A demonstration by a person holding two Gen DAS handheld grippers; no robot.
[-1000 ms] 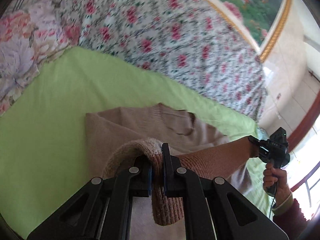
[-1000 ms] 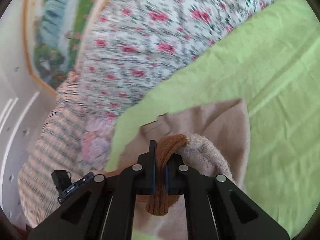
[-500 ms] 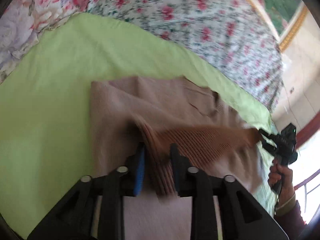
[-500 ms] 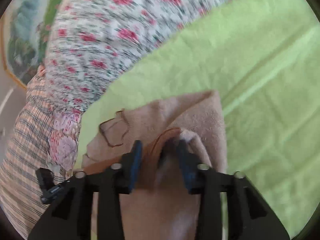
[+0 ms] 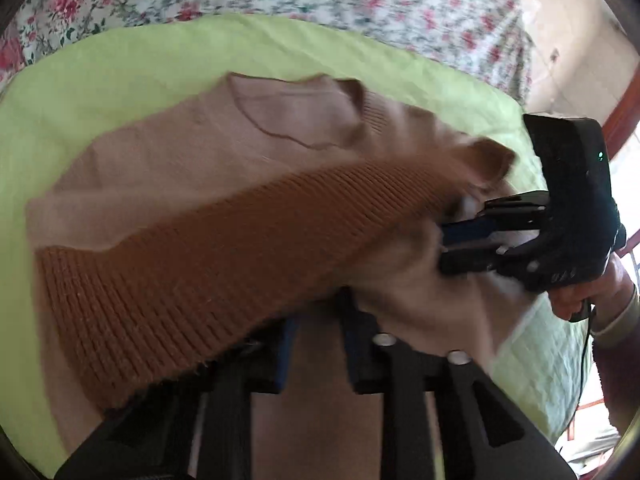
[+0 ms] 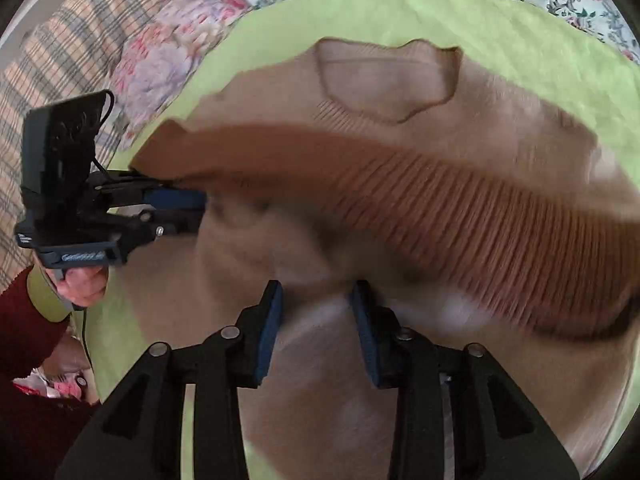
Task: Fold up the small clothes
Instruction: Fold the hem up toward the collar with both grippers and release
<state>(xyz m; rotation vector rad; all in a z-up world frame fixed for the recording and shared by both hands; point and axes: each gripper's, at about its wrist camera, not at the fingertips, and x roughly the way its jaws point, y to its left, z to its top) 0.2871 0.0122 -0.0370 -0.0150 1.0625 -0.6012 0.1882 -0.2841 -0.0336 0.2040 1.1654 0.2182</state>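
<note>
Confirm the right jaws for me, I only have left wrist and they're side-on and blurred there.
Observer: In the right wrist view, the right gripper has its jaws apart; they have just opened and then eased in a little. The sweater lies under them, with nothing between them.
Operator: My own tips are under the ribbed hem. Pinching?
Observer: The left gripper sits at that hem's corner. Its jaws have just been closing and a narrow gap shows. I cannot tell whether they pinch fabric.
Operator: Anything beyond the sheet on that side?
Observer: A plaid pillow, past the green sheet.
</note>
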